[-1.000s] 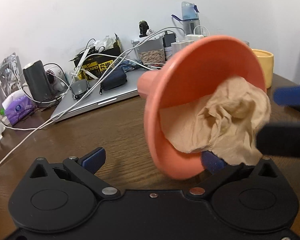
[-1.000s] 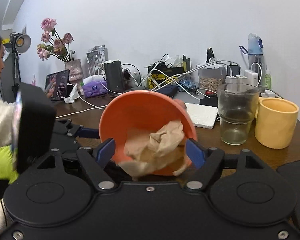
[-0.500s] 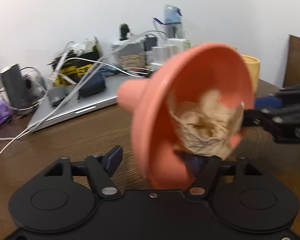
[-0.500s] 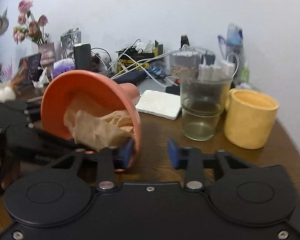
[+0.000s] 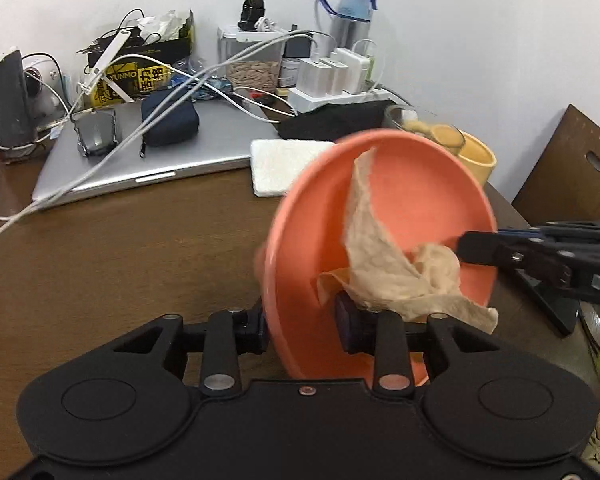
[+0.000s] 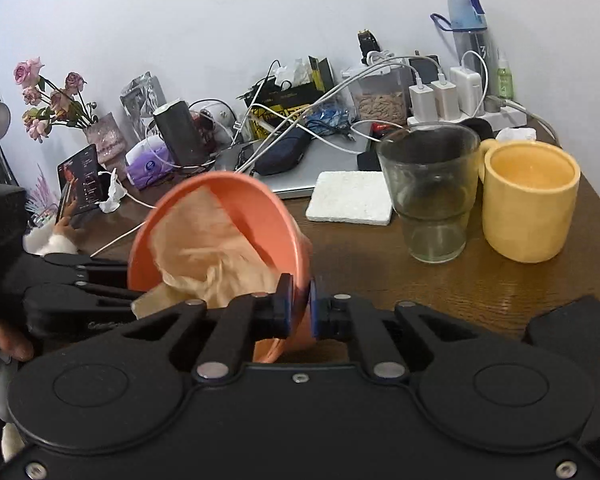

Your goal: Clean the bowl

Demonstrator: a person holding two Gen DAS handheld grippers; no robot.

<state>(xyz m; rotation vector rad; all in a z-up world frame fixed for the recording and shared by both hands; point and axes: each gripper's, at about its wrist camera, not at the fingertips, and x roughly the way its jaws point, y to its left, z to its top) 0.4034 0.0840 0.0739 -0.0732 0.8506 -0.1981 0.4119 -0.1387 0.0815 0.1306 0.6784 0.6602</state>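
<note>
Right gripper [image 6: 299, 307] fingers are clamped on the rim of the tilted orange bowl [image 6: 260, 216] at lower centre, left gripper [image 5: 302, 322] fingers likewise pinching its wall, crumpled brown paper [image 5: 392, 276] inside, above the wooden table [image 5: 120, 256].

One orange bowl [image 5: 404, 208], one crumpled tissue [image 5: 384, 272], one glass [image 6: 432, 196], one yellow mug [image 6: 528, 204]

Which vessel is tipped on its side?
The orange bowl, clamped by the left gripper, brown paper towel inside; the clear glass and yellow mug stand upright on the table.
</note>
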